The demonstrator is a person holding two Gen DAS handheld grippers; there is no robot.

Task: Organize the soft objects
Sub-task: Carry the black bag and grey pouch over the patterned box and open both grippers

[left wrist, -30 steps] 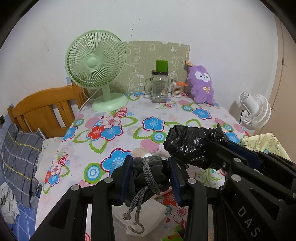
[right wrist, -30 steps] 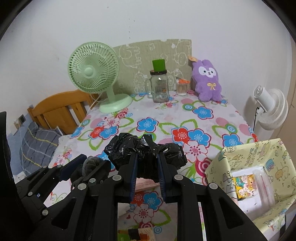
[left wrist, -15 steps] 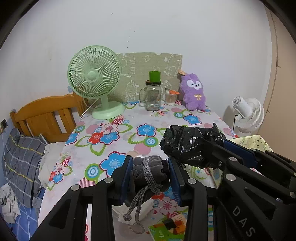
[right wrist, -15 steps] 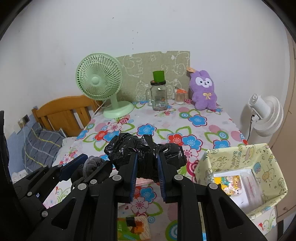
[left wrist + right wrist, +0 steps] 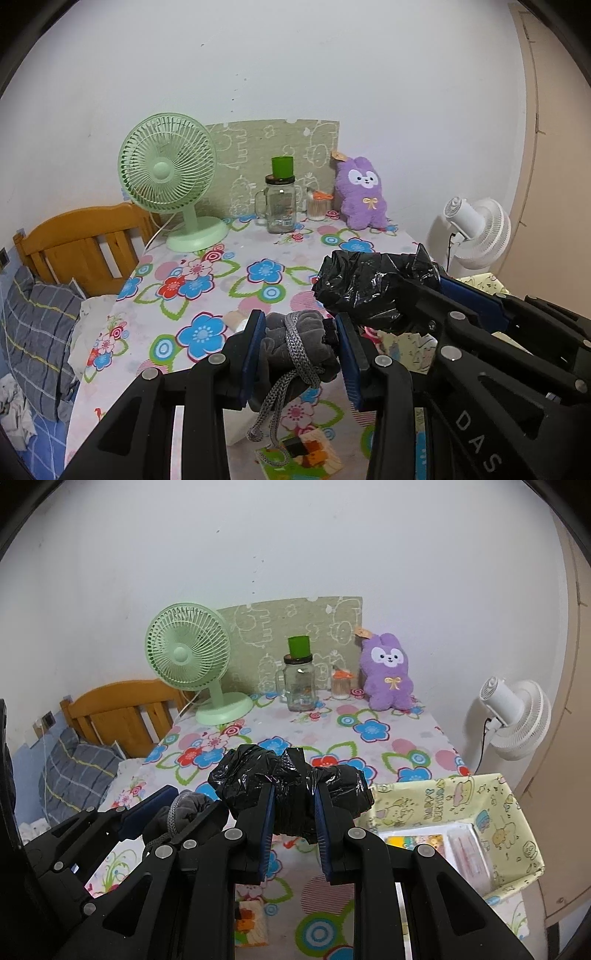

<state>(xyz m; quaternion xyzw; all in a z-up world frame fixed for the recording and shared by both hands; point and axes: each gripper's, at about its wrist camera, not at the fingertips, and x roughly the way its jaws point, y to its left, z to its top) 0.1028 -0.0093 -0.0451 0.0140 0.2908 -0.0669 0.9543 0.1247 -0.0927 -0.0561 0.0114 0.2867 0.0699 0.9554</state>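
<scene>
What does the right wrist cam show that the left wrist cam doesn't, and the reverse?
Only the right wrist view: the inside of the yellow cartoon-print fabric bin, with flat packets lying in it.

Only the left wrist view: the grey velvet drawstring pouch full on between the left tongs, its braided cord dangling.

Both: the crumpled black plastic bag clamped in the right tongs, the green desk fan, the purple plush rabbit, the glass mug jar and the flowered tablecloth.
</scene>
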